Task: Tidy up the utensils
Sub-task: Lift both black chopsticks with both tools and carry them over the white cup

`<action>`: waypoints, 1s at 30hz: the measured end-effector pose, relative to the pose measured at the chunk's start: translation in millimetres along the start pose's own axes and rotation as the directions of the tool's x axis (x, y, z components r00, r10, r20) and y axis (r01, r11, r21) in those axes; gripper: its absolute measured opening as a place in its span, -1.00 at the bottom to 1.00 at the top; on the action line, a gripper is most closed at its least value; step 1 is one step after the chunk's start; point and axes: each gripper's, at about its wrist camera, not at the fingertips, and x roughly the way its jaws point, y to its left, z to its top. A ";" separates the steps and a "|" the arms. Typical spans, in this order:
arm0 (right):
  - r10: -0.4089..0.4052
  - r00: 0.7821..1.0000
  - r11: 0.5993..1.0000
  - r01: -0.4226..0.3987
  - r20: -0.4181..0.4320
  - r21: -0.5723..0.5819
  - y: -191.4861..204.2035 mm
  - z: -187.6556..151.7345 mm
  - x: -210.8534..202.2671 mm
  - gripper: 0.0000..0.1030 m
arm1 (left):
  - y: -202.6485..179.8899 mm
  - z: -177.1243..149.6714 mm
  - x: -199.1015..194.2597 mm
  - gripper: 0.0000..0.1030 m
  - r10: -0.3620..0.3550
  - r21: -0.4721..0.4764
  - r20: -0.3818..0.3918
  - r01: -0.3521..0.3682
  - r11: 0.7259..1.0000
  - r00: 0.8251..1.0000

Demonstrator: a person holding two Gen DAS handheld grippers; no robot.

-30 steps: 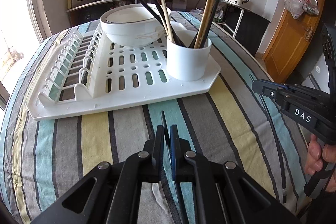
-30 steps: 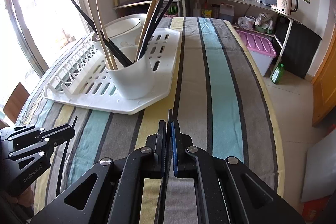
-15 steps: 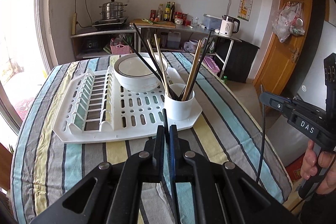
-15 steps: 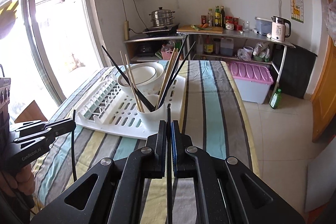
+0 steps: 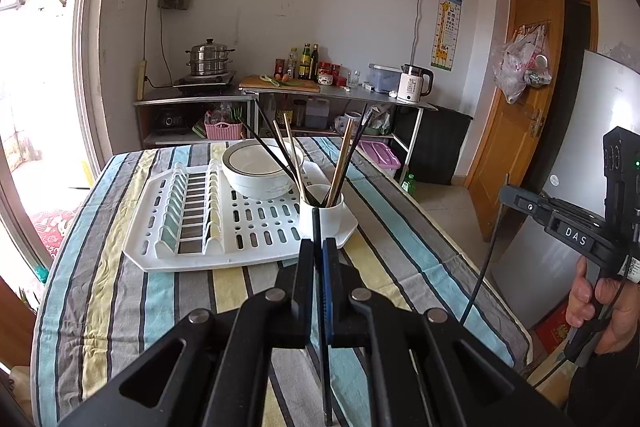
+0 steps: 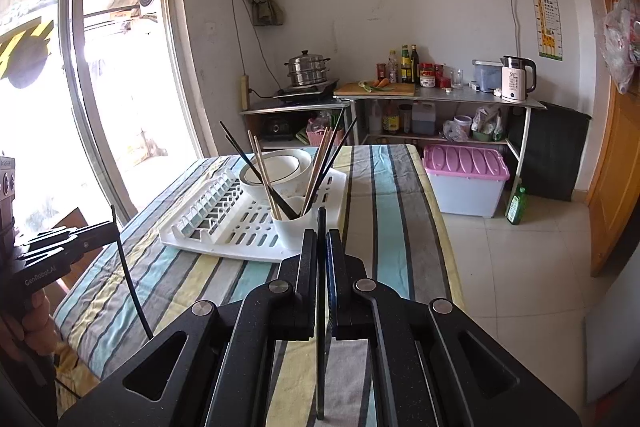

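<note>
My left gripper (image 5: 318,245) is shut on a black chopstick (image 5: 326,367) that runs upright between its pads. My right gripper (image 6: 322,237) is shut on a second black chopstick (image 6: 320,327) in the same way. Both are held in the air at the near end of the striped table, well short of the white cup (image 5: 335,219) (image 6: 289,233) that holds several black and wooden chopsticks. The cup stands on the near right corner of a white dish rack (image 5: 192,259) (image 6: 216,249). In each view the other gripper (image 5: 506,193) (image 6: 109,227) shows at the edge, its chopstick hanging down.
A white bowl (image 5: 256,175) (image 6: 280,169) sits on the rack behind the cup. The striped tablecloth (image 5: 120,299) covers the table. Beyond it stand a kitchen shelf with a steamer pot (image 5: 210,61) and kettle (image 5: 414,87), a pink-lidded box (image 6: 466,179) and a wooden door (image 5: 516,131).
Both grippers have risen and drawn back from the rack, each lifting its black chopstick off the cloth. The cup and rack now look smaller and farther away.
</note>
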 end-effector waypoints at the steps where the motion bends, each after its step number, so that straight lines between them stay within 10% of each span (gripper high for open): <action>1: -0.002 1.000 1.000 0.002 0.003 -0.003 1.0 -0.7 -2.6 -0.92 | 0.3 -1.8 -4.5 -0.92 0.000 -0.001 0.006 0.000 1.000 1.000; 14: 0.002 0.999 1.000 -0.001 0.037 -0.028 7.7 8.7 -10.4 -0.92 | 1.5 6.3 -7.3 -0.92 -0.018 0.001 0.007 0.018 1.000 1.000; 30: 0.039 0.994 0.999 -0.036 0.104 -0.025 11.9 72.3 28.2 -0.92 | -1.2 92.5 45.3 -0.92 -0.040 0.024 0.033 0.040 0.999 0.999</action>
